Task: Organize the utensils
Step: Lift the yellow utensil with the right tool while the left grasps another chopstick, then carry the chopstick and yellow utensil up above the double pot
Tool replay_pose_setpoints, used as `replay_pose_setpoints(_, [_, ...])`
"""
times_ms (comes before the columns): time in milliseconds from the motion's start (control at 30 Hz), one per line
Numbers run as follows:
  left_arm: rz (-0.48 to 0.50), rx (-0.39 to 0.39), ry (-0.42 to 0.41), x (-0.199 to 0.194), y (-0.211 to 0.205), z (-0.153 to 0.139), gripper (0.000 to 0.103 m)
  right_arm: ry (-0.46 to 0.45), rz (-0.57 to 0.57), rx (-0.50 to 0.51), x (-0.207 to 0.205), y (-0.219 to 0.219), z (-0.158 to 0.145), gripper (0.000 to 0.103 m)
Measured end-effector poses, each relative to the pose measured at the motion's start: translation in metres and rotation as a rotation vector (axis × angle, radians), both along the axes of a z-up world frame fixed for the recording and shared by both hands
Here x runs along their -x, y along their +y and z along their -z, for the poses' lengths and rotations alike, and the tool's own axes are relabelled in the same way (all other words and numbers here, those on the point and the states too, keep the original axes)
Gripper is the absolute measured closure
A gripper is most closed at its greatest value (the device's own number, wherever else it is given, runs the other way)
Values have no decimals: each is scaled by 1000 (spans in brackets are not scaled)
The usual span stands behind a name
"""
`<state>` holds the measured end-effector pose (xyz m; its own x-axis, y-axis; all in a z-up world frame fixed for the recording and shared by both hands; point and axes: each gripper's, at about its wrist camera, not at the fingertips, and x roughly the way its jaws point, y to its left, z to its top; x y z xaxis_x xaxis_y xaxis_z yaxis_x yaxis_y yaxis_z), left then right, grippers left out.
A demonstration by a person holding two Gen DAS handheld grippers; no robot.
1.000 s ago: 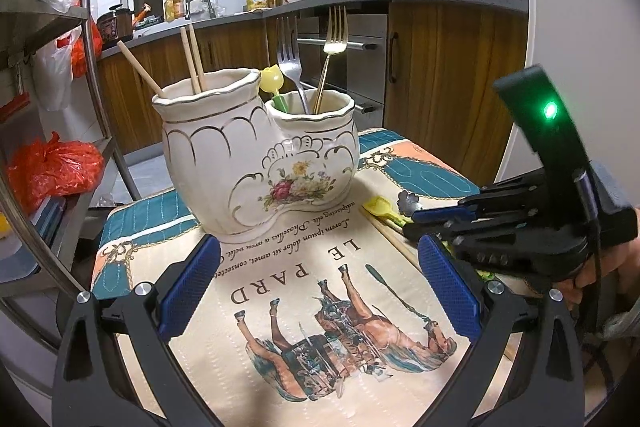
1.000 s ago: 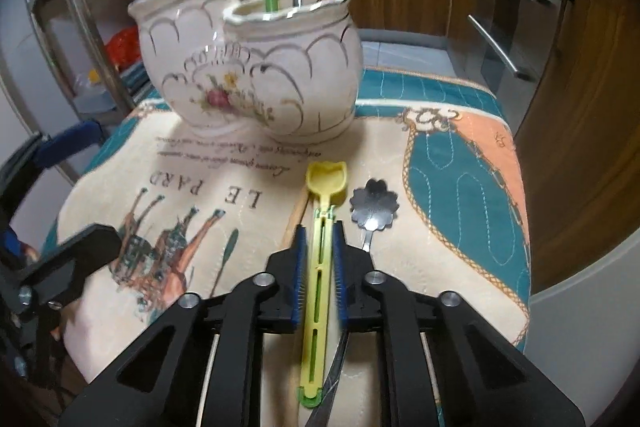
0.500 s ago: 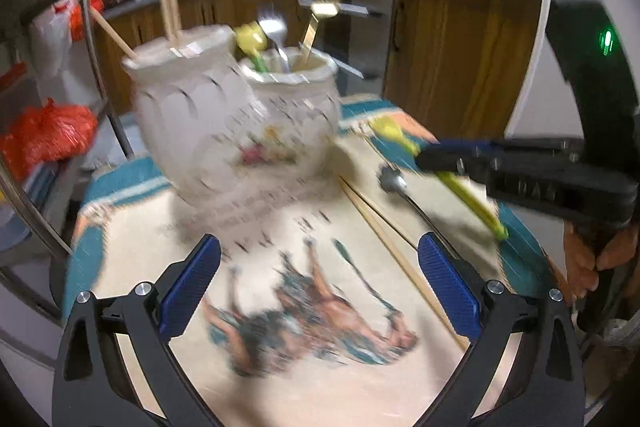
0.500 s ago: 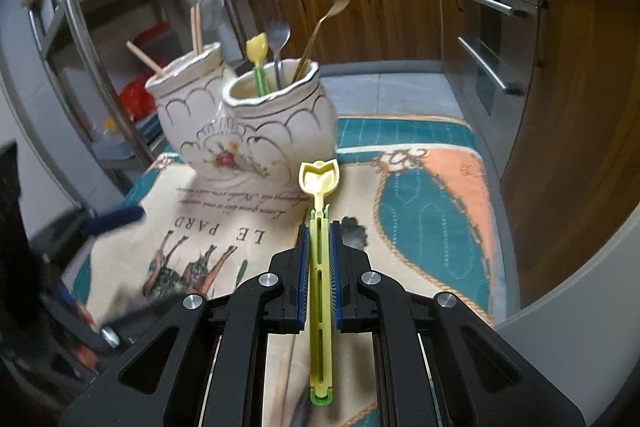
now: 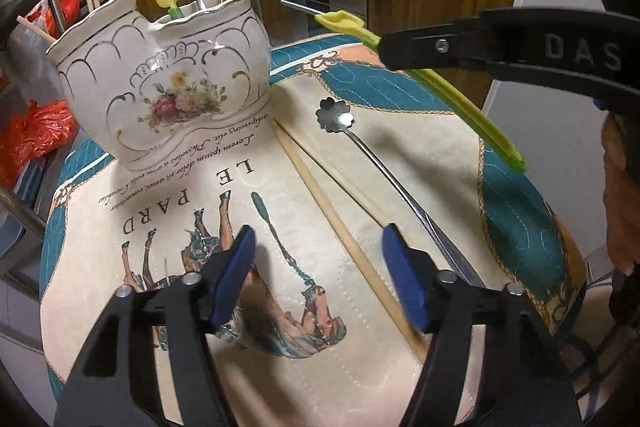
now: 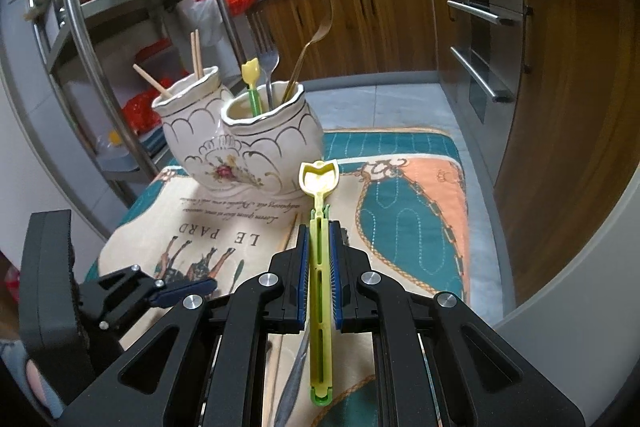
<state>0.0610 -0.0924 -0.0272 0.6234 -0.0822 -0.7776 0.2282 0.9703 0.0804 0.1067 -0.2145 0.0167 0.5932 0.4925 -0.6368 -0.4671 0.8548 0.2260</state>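
Pointing its tulip-shaped bowl toward the ceramic holder [image 6: 240, 143], the yellow-green spoon [image 6: 320, 259] lay lengthwise between the pads of the right gripper [image 6: 319, 259], which was clamped on its handle and held it clear above the placemat [image 5: 516, 195]. The green tail projected behind the pads. The left gripper [image 5: 316, 275] hovered low with its pads apart, holding nothing, over a pair of chopsticks [image 5: 320, 195] whose near ends it hid. A flower-headed metal spoon [image 5: 352, 131] lay beside them, its handle partly hidden. The holder's right cup held a silver fork [image 6: 267, 67], a gold fork [image 6: 308, 43] and a matching yellow spoon [image 6: 251, 79]; room remained at its near rim.
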Motion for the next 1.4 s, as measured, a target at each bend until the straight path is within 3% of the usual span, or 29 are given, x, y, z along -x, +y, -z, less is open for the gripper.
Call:
replay_pose_setpoints(100, [13,17,11,-1,-3,-1,68,-5,-1,-2,2,-2,-1,93])
replay_pose_setpoints(133, [28,21,19,-2,-4,-1,84,-5,-2,-1,3,-2,-1,93])
replay_pose_setpoints(167, [39,16,25,-2,-5,-2,91,-6,-5,-1,4,-2,-1,93])
replay_pose_setpoints(233, [53,5,31,-3,-3,-4,95,-10,-6,-1,6,-2,-2,93])
replay_pose_setpoints(467, [69,-35,67,-1,33,-12,97,-21,-14,-8,10,-4,-4,93])
replay_pose_setpoints(700, [21,15,70,-1,61,-14,94,-34,-30,-5,14,3,-5,93])
replay_pose_setpoints(833, [30,55,66,-7,52,-11,64,-33,-32,4,14,6,-3,93])
replay_pose_setpoints(900, [43,28,66,-7,44,-6,64,-34,-30,8,14,5,-3,93])
replay_pose_setpoints(933, [44,14,64,-8,42,-4,65,-33,-29,9,13,5,-3,93])
replay_pose_setpoints(1033, [51,18,49,-10,41,-4,96,-36,-24,10,13,6,-2,93])
replay_pose_setpoints(1200, [69,35,27,-14,47,-2,97,-68,-28,-1,16,11,-6,93])
replay_pose_setpoints(1400, [112,116,-102,2,65,-19,97,-112,-20,-31,18,15,-14,93])
